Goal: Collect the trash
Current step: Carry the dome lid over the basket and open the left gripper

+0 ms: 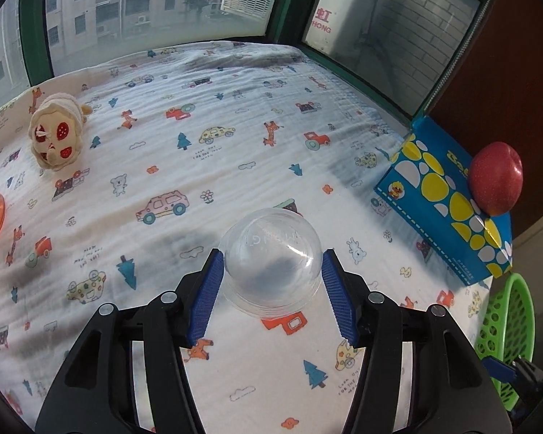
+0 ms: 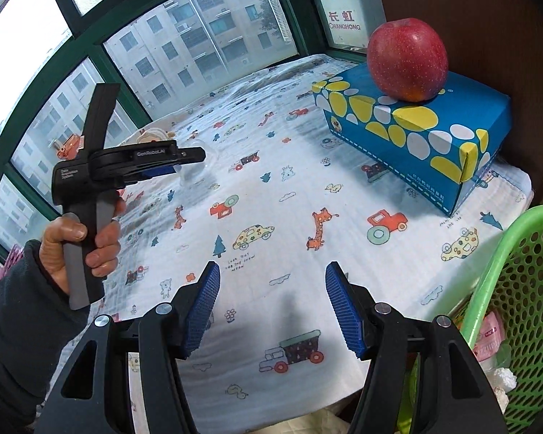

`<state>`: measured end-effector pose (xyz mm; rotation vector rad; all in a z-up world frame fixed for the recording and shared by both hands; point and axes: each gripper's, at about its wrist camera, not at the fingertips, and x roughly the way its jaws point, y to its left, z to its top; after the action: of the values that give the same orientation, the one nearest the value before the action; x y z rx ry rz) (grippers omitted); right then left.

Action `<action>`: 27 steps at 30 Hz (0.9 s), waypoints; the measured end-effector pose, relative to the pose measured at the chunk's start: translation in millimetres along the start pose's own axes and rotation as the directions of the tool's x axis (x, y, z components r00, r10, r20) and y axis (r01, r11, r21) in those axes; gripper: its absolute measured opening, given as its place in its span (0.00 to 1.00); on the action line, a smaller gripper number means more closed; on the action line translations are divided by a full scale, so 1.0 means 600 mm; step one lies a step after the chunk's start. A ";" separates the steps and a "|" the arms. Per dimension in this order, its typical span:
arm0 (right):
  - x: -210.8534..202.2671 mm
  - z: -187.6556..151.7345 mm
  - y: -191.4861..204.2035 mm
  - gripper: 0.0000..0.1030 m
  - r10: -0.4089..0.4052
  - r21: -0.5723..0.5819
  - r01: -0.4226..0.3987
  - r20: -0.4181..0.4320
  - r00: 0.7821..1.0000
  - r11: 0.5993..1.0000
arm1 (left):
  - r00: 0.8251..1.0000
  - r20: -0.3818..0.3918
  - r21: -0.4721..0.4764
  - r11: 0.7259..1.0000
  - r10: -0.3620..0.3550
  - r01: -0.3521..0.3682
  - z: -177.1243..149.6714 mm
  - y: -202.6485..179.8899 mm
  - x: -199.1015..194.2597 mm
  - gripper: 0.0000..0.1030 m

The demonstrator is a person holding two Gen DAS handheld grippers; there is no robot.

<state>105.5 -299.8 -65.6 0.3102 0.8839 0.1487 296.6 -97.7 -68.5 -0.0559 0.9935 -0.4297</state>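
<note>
Clear plastic, a dome-shaped cup sits mouth-down between the blue pads of the left hand-held gripper, which press on both its sides at the middle of the patterned cloth. At two o'clock a red apple rests on a blue tissue box; at four o'clock is a green mesh basket. A plush toy lies at ten o'clock. The right hand-held gripper hangs half open over bare cloth, holding nothing; the basket beside it holds wrappers.
</note>
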 end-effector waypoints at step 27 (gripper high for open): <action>-0.124 -0.056 -0.027 0.45 -0.102 0.027 0.100 0.072 0.992 0.995 | 0.993 -0.031 0.110 0.987 -0.113 0.115 -0.188 -0.131 -0.144 0.54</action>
<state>32.8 -327.4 -36.2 0.2905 0.8270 0.0327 138.0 -120.3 -43.2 -0.0066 0.9923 -0.5914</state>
